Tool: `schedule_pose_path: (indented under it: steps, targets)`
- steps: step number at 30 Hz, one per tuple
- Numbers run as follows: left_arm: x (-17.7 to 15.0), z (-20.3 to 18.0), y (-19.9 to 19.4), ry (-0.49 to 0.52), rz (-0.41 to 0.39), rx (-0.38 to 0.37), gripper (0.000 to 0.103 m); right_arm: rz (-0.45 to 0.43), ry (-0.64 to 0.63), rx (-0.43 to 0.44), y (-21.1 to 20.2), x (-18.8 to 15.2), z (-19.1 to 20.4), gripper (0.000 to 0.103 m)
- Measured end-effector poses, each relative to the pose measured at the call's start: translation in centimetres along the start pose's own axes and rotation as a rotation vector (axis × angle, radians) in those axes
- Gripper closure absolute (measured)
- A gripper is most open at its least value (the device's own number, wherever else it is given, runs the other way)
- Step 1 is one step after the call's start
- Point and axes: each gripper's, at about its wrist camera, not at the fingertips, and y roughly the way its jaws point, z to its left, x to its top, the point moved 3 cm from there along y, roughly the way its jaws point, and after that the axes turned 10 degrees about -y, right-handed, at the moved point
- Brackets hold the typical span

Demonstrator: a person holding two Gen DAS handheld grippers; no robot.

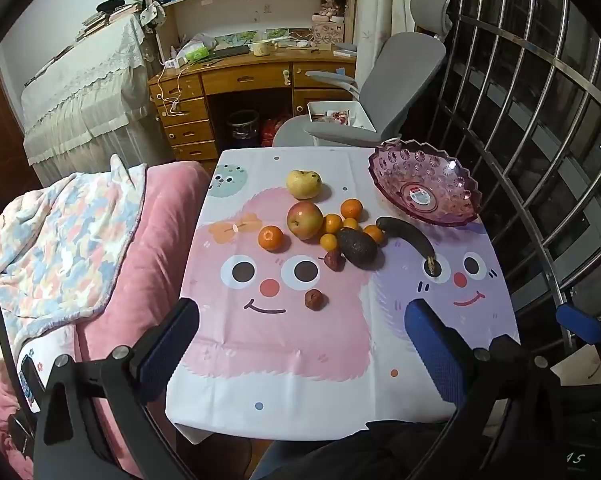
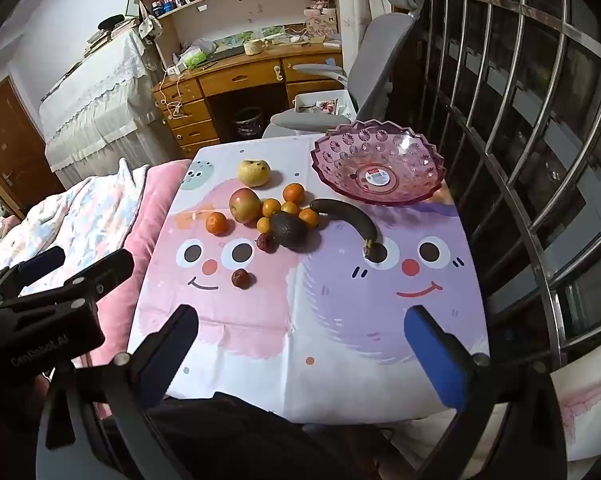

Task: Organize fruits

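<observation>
We see our left gripper (image 1: 302, 336) and right gripper (image 2: 300, 344) as black frames with silver screws and blue textured pads (white lettering at the right view's left edge).

A purple glass bowl (image 1: 424, 184) stands empty at the table's far right. Left of it lie a yellow pear (image 1: 304, 184), a red apple (image 1: 305, 219), small oranges (image 1: 271, 237), a dark avocado (image 1: 357, 247), a blackened banana (image 1: 408, 237) and two wrinkled dates (image 1: 314, 300).
</observation>
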Motion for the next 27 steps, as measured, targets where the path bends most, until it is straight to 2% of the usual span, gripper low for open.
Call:
schedule_pose_path:
  steps: [27]
  targets:
    - [0.45,-0.01,0.16,0.008,-0.007,0.007,0.001,0.010,-0.004,-0.011,0.66,0.36,-0.48,0.000]
